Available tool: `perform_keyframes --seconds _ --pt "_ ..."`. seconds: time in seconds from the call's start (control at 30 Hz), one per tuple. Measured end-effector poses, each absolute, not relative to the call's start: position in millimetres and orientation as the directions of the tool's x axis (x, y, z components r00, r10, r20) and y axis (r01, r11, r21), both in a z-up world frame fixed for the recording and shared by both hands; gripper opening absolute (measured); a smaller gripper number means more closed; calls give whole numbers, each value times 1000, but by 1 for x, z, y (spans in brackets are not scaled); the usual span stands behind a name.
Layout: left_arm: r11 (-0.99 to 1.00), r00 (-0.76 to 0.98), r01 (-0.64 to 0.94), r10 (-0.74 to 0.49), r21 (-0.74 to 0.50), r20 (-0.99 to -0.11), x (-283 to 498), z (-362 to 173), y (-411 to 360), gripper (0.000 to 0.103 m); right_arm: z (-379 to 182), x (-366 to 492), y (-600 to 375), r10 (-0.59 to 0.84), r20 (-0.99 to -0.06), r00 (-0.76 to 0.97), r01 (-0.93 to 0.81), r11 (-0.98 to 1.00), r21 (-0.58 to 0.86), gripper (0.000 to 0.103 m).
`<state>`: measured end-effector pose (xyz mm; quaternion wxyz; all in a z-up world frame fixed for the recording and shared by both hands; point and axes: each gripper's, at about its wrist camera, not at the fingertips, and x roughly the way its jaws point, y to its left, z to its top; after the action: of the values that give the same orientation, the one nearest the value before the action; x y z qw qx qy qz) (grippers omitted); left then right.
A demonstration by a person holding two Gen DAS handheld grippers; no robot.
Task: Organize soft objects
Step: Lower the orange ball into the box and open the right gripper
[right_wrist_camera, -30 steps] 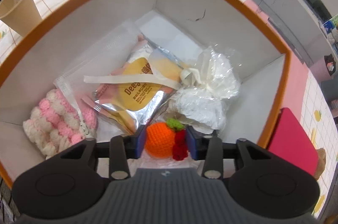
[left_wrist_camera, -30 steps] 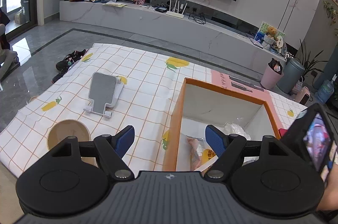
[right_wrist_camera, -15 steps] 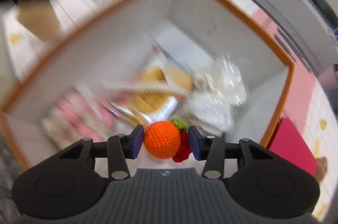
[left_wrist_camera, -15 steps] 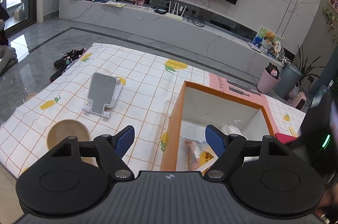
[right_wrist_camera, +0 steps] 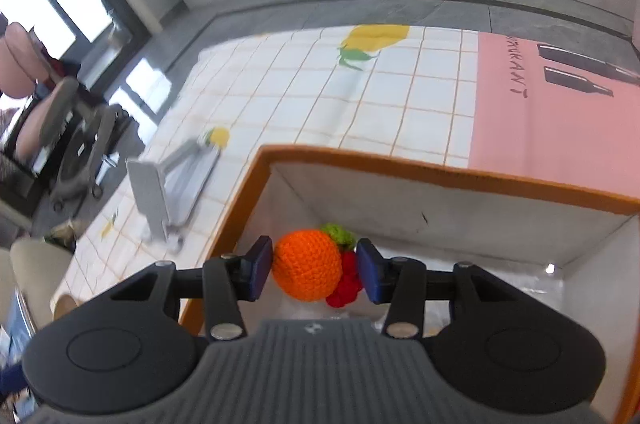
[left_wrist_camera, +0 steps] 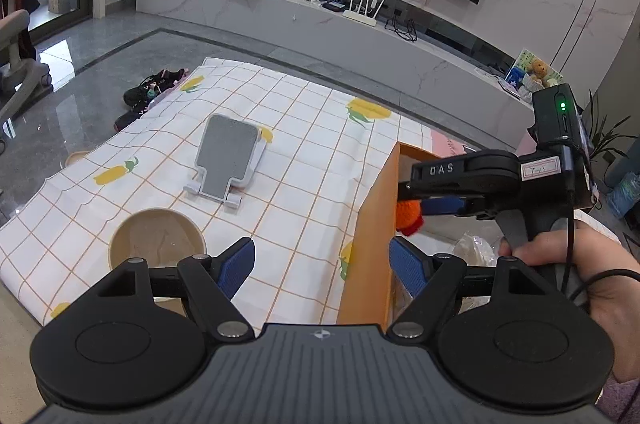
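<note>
1. Left wrist view: the left gripper (left_wrist_camera: 322,266) has its fingers wide apart with nothing between them, hovering over the near left wall of the orange-rimmed box (left_wrist_camera: 372,208). Only this view shows the paper bowl (left_wrist_camera: 157,244) on the checked bench cloth (left_wrist_camera: 304,128), just left of those fingers, and the person's hand (left_wrist_camera: 580,264) wrapped around the right gripper's handle at the right edge. The grey phone stand (left_wrist_camera: 226,156) lies further back.
2. Right wrist view: the right gripper (right_wrist_camera: 316,266) holds the crocheted orange (right_wrist_camera: 307,264), with its green leaf and red berries, between both fingers, above the box's (right_wrist_camera: 440,172) open inside near its left corner. Its jaws have just been easing wider, yet the toy is between them and touched on both sides. Only here do you see the pink mat (right_wrist_camera: 556,120) beyond the box. The gripper looks rolled, since the room sits tilted.
</note>
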<state>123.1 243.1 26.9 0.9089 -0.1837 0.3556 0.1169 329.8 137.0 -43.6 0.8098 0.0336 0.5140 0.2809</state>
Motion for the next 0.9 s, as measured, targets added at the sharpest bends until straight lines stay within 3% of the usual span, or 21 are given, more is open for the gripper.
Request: perform_keyframes --seconds 0.07,0.13,0.2,0.77,0.9 --pt "912 726 -337 95 -232 -681 122 29 241 90 -46 334 134 510 -805 304 -395 836 381 50" --pt "917 730 -332 99 -223 -676 121 31 239 90 -47 339 133 510 -800 318 -374 842 388 66" --pt "916 731 -330 94 -229 -676 122 31 239 90 -45 339 131 489 -811 322 -374 852 365 73" --pt "910 744 -395 235 -127 -626 103 74 207 89 36 266 70 585 -686 432 -514 785 346 77" --pt "941 769 -320 190 -110 -610 103 86 177 90 71 248 35 589 -652 478 -490 795 359 80"
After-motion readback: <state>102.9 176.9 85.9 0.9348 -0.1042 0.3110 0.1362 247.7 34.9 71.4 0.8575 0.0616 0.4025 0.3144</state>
